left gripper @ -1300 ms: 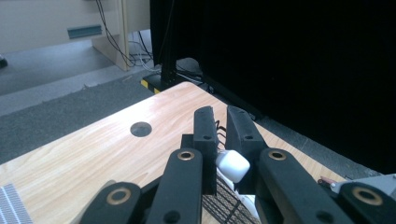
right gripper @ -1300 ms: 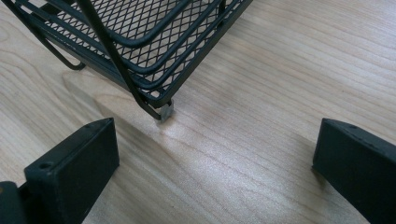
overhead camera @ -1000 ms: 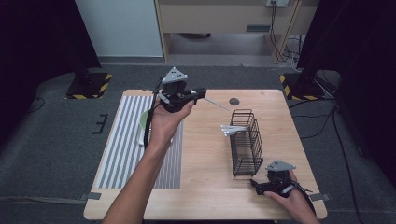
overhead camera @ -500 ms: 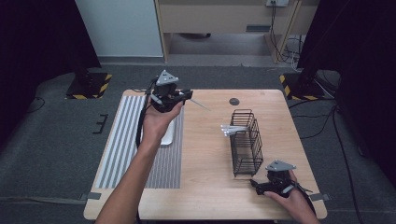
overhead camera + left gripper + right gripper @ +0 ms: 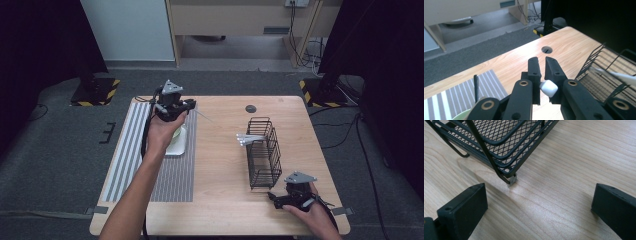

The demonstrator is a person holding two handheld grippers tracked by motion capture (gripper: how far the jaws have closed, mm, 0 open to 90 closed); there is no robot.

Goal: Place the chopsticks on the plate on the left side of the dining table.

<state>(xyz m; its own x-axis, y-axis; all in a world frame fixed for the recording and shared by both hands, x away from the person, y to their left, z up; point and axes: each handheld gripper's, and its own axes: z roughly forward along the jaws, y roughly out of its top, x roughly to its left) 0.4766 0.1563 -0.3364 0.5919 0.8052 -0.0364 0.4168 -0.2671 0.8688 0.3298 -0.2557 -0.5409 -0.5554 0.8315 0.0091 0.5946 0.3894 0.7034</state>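
My left gripper (image 5: 191,106) hovers over a pale green dish (image 5: 178,143) on the striped mat (image 5: 125,155). It is shut on the white handle (image 5: 549,88) of a thin utensil, whose slim shaft (image 5: 204,118) sticks out to the right. In the left gripper view its jaws (image 5: 541,62) stand close together around that handle. A black wire basket (image 5: 264,155) stands on the right half of the table, with white utensils (image 5: 248,139) poking out of its left side. My right gripper (image 5: 273,198) rests open near the basket's near corner (image 5: 510,178), nothing between its jaws (image 5: 541,197).
A round cable hole (image 5: 250,108) lies in the wooden table top (image 5: 220,170) behind the basket. Dark carpet surrounds the table, and yellow-black striped bases (image 5: 100,92) stand at the far left and far right.
My left hand has moved left and down with the utensil, from above the table's middle toward the dish on the mat. The right hand has stayed put.
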